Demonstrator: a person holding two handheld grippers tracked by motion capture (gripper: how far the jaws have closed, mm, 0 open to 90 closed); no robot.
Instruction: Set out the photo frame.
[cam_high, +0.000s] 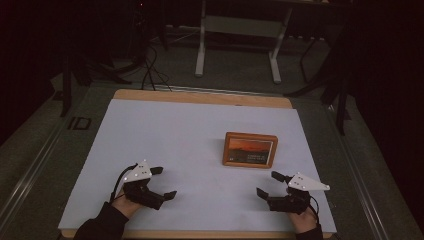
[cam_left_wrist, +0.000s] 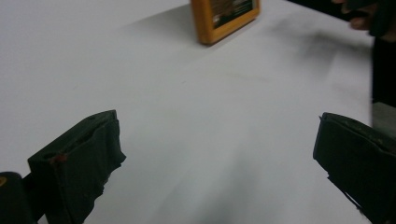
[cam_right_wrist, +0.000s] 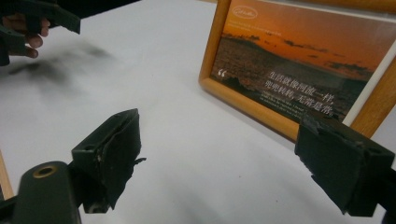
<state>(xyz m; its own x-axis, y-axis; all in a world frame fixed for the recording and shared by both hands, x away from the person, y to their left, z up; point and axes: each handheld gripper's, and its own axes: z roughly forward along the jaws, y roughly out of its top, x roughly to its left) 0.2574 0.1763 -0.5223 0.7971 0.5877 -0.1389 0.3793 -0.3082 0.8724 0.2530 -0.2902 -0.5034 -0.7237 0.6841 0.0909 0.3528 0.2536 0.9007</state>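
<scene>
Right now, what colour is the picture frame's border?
Orange-brown wood on the picture frame; clearest in the right gripper view.

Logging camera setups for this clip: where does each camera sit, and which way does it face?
High view: above the person's side, looking forward and down on the white-covered wooden table; both forearms, left gripper, right gripper.
Left gripper view: rides the left gripper, looking across the table between its open jaws.
Right gripper view: rides the right gripper, jaws open.
All three share the orange wooden-framed sunset picture.

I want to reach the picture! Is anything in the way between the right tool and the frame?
Nothing. In the high view, just bare white table lies between the right tool and the frame.
</scene>
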